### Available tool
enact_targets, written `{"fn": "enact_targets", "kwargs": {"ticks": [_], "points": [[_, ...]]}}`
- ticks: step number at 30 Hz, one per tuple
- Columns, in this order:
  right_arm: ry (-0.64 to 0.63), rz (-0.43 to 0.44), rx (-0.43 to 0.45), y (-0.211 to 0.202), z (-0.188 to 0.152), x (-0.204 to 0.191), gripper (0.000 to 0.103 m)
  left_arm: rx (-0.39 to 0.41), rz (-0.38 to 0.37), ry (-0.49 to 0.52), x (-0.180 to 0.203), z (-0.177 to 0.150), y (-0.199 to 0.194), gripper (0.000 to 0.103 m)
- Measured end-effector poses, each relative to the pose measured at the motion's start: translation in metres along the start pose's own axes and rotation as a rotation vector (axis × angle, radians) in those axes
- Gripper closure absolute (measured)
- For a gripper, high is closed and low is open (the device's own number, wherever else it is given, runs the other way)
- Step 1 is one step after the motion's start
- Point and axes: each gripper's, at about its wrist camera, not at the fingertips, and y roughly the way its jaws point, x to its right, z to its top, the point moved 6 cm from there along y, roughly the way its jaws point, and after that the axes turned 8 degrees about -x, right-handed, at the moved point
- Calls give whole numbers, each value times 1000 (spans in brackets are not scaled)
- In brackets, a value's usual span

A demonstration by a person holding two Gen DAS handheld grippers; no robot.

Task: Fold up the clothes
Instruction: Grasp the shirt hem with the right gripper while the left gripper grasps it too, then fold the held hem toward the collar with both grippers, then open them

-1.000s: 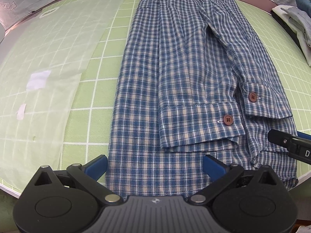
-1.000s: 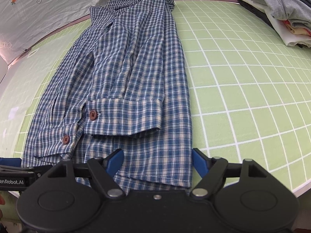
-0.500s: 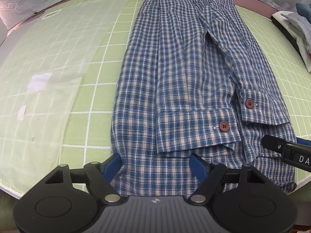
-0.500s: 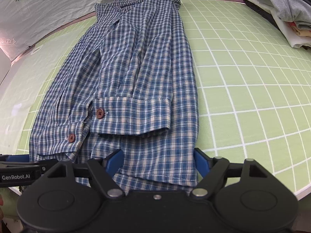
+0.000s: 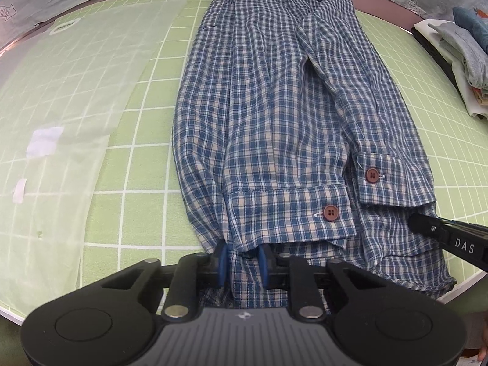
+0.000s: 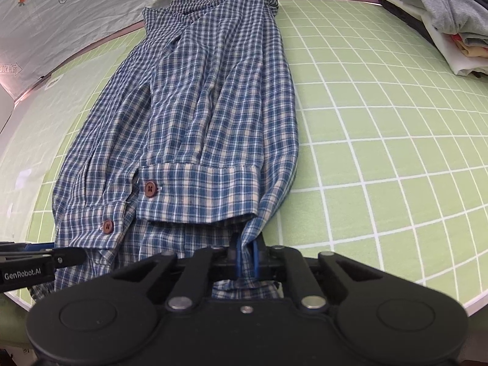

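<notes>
Both tongs had just been closing on the near hem of the plaid shirt [image 5: 262, 116]: left tongs [image 5: 242, 260] and right tongs [image 6: 245, 259] each clamped bunched cloth. Farther on, loose folded-in sleeves could slide off when lifted, spoiling the fold on the green surface [image 6: 381, 152].

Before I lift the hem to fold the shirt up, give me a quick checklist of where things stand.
1. Left gripper shut on the hem after just closing: ok.
2. Right gripper shut on the hem after just closing: ok.
3. Both cuffs folded in on the shirt: ok.
4. Mat beside the shirt bare: ok.
5. Clothes pile apart from the shirt: ok.
6. All hem layers caught in the fingers: cannot tell.
</notes>
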Motion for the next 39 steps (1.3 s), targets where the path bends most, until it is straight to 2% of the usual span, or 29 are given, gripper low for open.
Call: {"fn": "enact_targets", "kwargs": {"ticks": [4,9,14,25,32,39], "points": [[21,26,4,-4,4,3,100,-2,-38,-37,-2,4,-6,95],[9,55,37,-17,18,0,100,12,-87,-64,2,15,-23,96],[-12,77,89,-34,33,-7,101,69,-143,-79,12,38,-43,96],[7,116,225,-56,104,-6,101,196,-196,-148,10,108,-73,96],[25,123,267,-47,146,2,101,233,-198,-164,3,154,-67,96],[37,129,240,-13,188,0,101,204,-195,-181,-3,202,-31,96]]}}
